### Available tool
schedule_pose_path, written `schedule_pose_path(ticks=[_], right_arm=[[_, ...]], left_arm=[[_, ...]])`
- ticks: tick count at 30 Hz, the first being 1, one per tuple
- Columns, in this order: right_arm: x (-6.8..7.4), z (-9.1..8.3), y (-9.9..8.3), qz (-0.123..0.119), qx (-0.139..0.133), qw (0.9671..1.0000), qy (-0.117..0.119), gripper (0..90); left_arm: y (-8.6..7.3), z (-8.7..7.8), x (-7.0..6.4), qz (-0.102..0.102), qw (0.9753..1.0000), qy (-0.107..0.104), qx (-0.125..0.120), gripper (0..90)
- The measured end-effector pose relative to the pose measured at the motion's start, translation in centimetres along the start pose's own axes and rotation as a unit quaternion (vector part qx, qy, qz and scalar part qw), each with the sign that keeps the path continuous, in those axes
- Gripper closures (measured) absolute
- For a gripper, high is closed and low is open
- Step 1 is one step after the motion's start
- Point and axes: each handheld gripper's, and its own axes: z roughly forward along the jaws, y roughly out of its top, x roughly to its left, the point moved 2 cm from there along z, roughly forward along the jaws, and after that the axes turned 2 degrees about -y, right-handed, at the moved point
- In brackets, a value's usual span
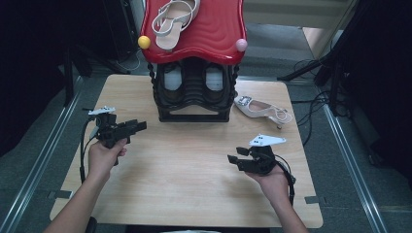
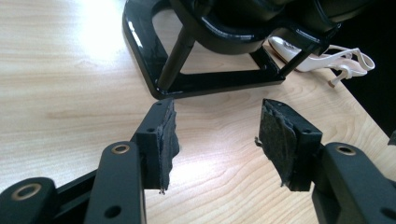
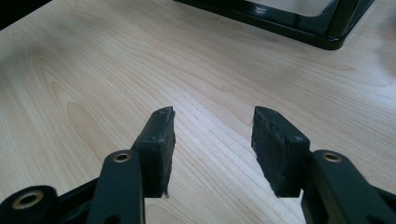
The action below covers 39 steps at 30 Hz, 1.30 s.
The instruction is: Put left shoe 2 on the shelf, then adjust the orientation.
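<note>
We hold both grippers empty over the bench (image 1: pixel 194 165), fingers spread wide – left gripper (image 1: pixel 137 126), right gripper (image 1: pixel 234 160). The white shoe (image 1: pixel 262 108) lies just right of the black rack (image 1: pixel 194 92). Judged next – the right gripper reaches for it.

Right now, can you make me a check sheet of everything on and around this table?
Surface: wooden table, bare in the middle.
Job's things: one pale shoe on the table right of the rack; another shoe on the rack's red top.
Clutter: nothing seen.
Grippers: left gripper and right gripper open, holding nothing, above the table.
Cables: one trails from each gripper; more lie on the floor at right.
Surroundings: grey floor, dark stands, metal rails.
</note>
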Motion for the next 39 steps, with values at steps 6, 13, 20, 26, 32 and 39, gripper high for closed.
schedule_pose_path(ticks=[6, 13, 20, 26, 32, 39], right_arm=[[0.0, 0.1, 0.0, 0.000, 0.000, 1.0000, 0.000, 50.5], [-0.3, 0.0, 0.1, 0.004, -0.001, 1.0000, 0.001, 50.5], [-0.9, -0.1, 0.3, 0.008, -0.002, 1.0000, -0.003, 51.5], [-2.3, -0.2, 1.0, 0.024, -0.010, 0.9996, -0.010, 56.4], [-4.3, -0.4, 2.0, 0.064, -0.011, 0.9977, -0.019, 71.6], [-7.3, -1.1, 3.4, 0.083, -0.019, 0.9957, -0.036, 89.4]], left_arm=[[0.0, -0.3, 0.1, 0.002, 0.9999, -0.005, -0.009, 43.4], [-0.2, -0.2, 0.1, 0.003, 1.0000, -0.004, -0.001, 43.3], [-0.5, -0.2, -0.1, 0.010, 0.9999, -0.006, 0.002, 40.0], [-0.6, -0.4, -0.1, 0.010, 0.9999, -0.006, 0.002, 39.6], [-0.6, -0.5, 0.0, 0.013, 0.9999, -0.007, 0.006, 39.6], [-0.5, -0.6, 0.0, 0.007, 0.9997, -0.021, -0.001, 38.8]])
